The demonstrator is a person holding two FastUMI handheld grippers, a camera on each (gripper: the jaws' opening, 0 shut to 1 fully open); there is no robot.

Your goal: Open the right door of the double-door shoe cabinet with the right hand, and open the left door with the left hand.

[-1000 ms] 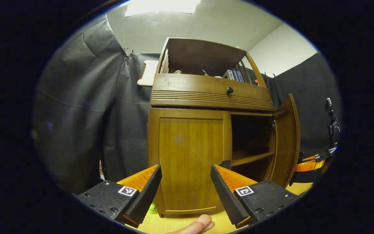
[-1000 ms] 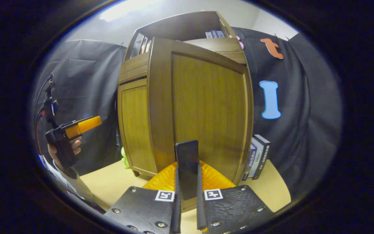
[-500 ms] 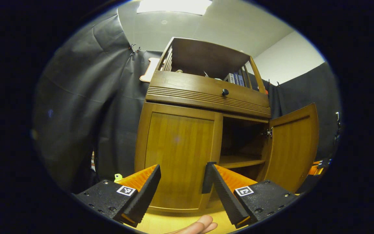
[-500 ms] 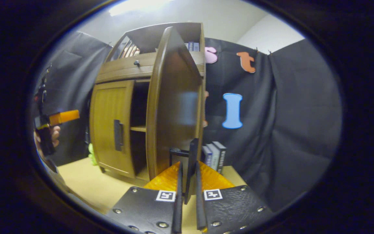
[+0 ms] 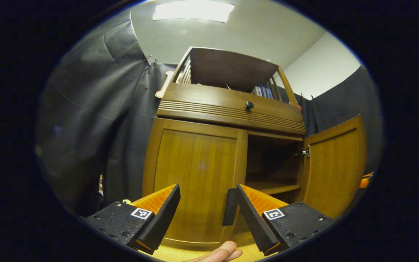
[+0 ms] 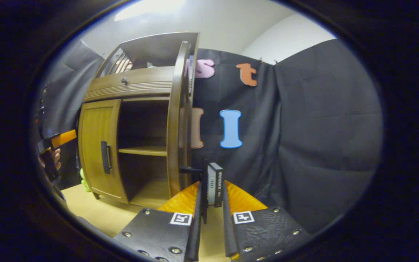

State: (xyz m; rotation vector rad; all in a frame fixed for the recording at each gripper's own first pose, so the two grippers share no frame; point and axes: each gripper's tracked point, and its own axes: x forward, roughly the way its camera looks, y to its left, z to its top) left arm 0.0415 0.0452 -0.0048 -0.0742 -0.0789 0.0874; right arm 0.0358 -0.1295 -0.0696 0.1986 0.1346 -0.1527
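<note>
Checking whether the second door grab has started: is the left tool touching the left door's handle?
Apart. In the right gripper view, the left tool sits off the left door, with bare wood between it and the handle.

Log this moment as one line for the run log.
right door: swung open | left door: closed | right gripper: at right door's handle, grip unclear | left gripper: open, facing left door handle

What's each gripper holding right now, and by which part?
Right gripper has the right door's handle between its fingers; a firm clamp cannot be told. Left gripper is open, holding nothing.
</note>
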